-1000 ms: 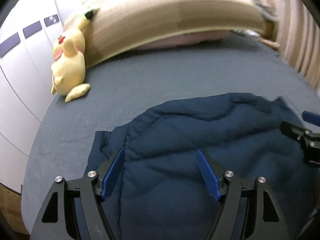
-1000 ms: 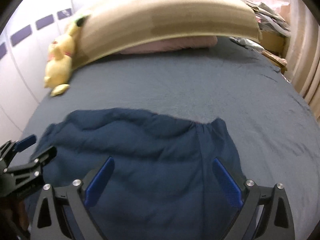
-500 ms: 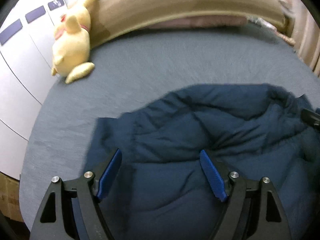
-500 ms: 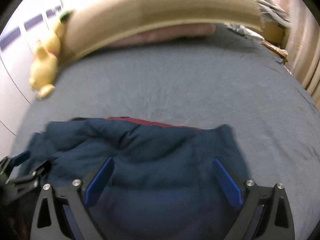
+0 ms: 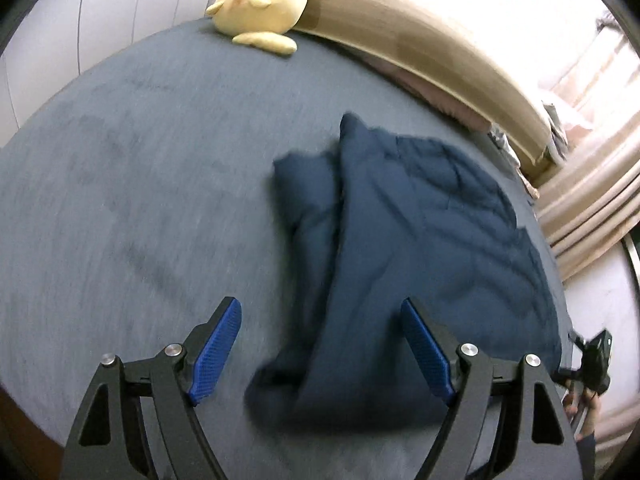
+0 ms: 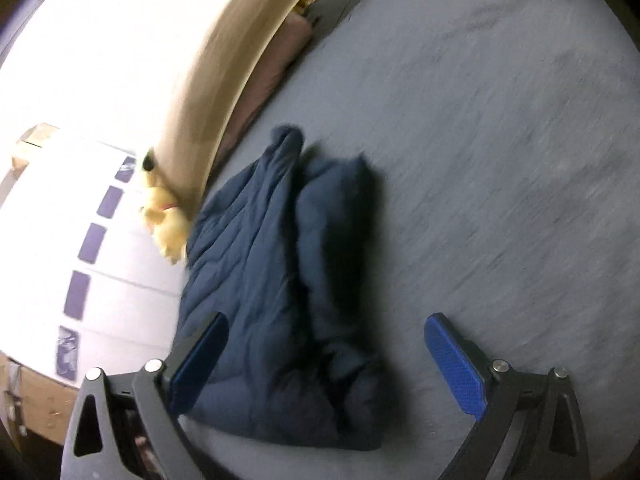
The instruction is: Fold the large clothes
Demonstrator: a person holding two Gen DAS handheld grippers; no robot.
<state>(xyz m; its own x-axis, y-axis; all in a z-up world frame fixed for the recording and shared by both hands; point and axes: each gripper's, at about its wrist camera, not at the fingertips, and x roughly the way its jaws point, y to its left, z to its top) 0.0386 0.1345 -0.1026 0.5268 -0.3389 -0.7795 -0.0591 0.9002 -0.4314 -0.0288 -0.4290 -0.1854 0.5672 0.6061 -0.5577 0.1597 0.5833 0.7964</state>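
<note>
Blue coat (image 5: 420, 248) is lying folded on the bed (image 5: 140, 184) | left tongs (image 5: 320, 352) and right tongs (image 6: 324, 364) are hanging apart, holding nothing | pressing it flat should be helping.

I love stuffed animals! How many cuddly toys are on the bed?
1. A yellow plush toy lies at the head of the grey bed, against the beige headboard, away from the folded navy jacket. Others could be hidden out of view.
</note>
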